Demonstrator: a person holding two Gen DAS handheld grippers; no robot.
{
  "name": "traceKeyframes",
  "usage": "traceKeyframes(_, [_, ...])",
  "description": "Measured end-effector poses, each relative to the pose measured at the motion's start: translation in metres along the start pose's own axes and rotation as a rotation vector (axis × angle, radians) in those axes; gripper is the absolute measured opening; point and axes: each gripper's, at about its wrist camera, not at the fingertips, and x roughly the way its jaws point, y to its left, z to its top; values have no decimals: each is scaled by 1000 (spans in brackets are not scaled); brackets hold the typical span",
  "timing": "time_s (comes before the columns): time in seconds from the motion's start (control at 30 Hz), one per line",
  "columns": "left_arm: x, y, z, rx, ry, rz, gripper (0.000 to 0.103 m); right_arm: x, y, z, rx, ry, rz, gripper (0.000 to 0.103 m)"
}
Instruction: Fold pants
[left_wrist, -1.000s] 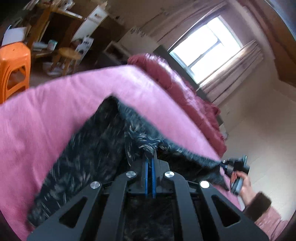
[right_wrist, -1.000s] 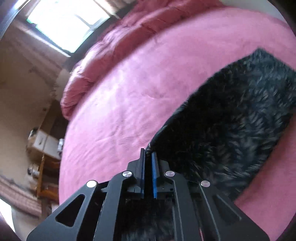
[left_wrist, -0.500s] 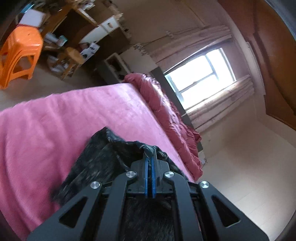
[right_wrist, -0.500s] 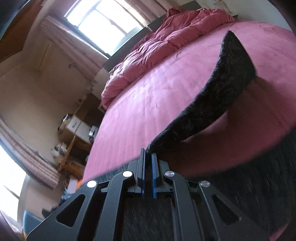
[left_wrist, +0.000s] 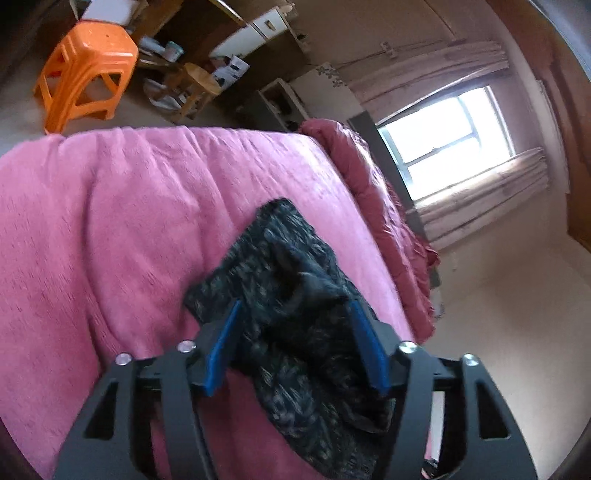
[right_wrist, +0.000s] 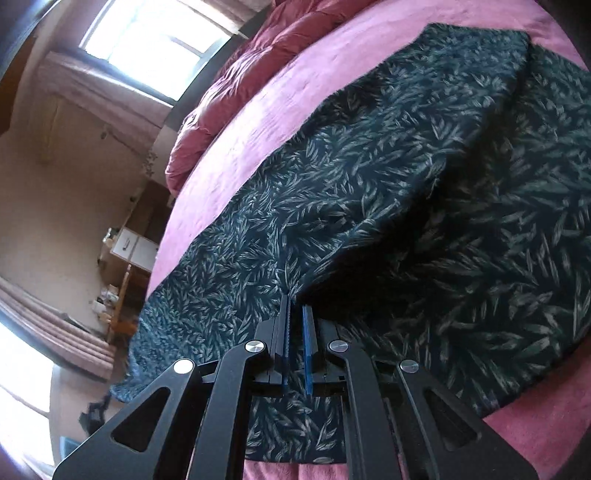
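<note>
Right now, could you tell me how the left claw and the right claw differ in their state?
The left claw is opening, its blue pads wide apart with the pants loose between them; the right claw is shut, pinching a fold of the pants. Both point over the pink bed cover.

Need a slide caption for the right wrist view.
Right gripper shut on an edge of the dark leaf-print pants, folding them over on the pink bed cover.
</note>
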Motion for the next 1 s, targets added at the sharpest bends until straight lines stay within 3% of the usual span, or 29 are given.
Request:
traceKeyframes(0.17, [2,-11,-9,49,52,5,78,2,-13,0,62,16,31,6])
traceKeyframes(0.23, [0,-11,-11,41,58,-11,82,-5,-23,1,90,9,49,27])
traceKeyframes(0.3, [-3,-9,-10,8,60,-37,84,-7,-29,3,125,-1,100,38])
traceKeyframes(0.4, [-6,-3,-5,-89,61,-55,84,-7,-31,6,123,-6,97,39])
traceKeyframes(0.5, [2,-6,3,-168,122,0,68,-2,-32,11,127,9,78,39])
traceKeyframes(0.57, [13,-11,8,-212,169,19,44,-2,-32,19,108,4,61,36])
traceKeyframes(0.63, [23,-22,13,-162,196,112,27,-2,-30,25,84,-15,18,12])
traceKeyframes(0.7, [35,-36,18,-107,216,186,19,2,-33,34,87,0,-15,5])
traceKeyframes(0.8, [43,-70,36,-8,220,140,15,-9,-33,53,117,-22,43,4])
traceKeyframes(0.9, [28,-101,53,61,177,-11,14,-41,-11,62,49,-100,105,4])
traceKeyframes(1.0, [7,-93,60,77,139,-60,15,-72,-1,53,3,-141,181,4])
